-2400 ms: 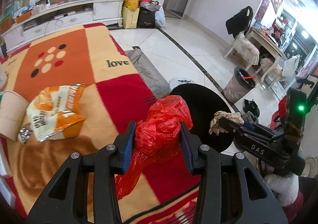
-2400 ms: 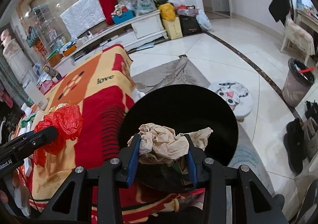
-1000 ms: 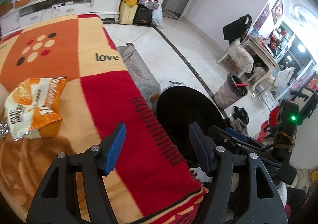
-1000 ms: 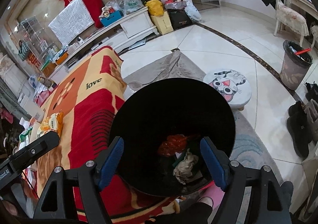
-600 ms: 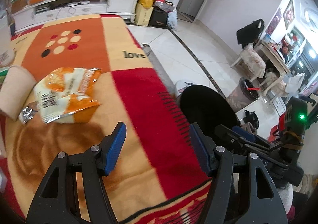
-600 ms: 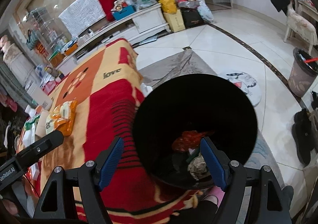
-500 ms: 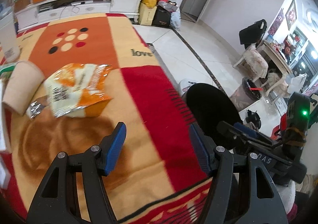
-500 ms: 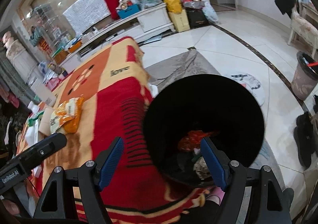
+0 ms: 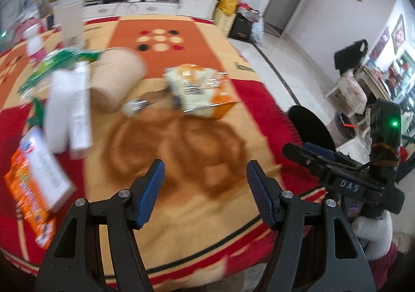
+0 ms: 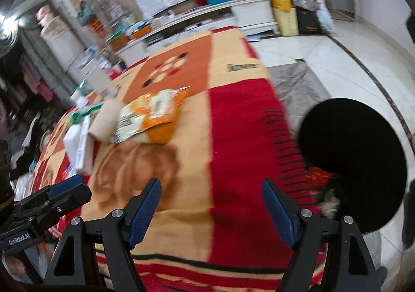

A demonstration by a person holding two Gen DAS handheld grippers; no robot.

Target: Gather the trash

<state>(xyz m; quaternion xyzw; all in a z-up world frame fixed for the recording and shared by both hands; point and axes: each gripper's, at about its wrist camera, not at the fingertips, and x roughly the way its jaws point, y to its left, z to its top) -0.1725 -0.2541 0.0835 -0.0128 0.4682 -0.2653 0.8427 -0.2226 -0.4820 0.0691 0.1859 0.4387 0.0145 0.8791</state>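
Both my left tongs (image 9: pixel 205 183) and right tongs (image 10: pixel 211 204) gape wide with nothing between their ribbed blue pads. They hover over the fuzzy red-and-tan blanket (image 9: pixel 181 152) on the table. A crinkly orange snack bag (image 9: pixel 199 90) lies ahead; red plastic (image 10: pixel 320 171) sits crumpled in the round black bin (image 10: pixel 363 141).

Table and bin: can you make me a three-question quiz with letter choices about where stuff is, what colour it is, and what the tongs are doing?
1. Where is the snack bag?
A. on the blanket
B. in the bin
C. on the floor

2. What colour is the bin?
A. white
B. black
C. green

3. What do the left tongs and right tongs hold?
A. a bottle
B. a red bag
C. nothing

Answers:
1 A, it lies on the blanket.
2 B, its whole wall looks black.
3 C, both stand open, nothing between the pads.
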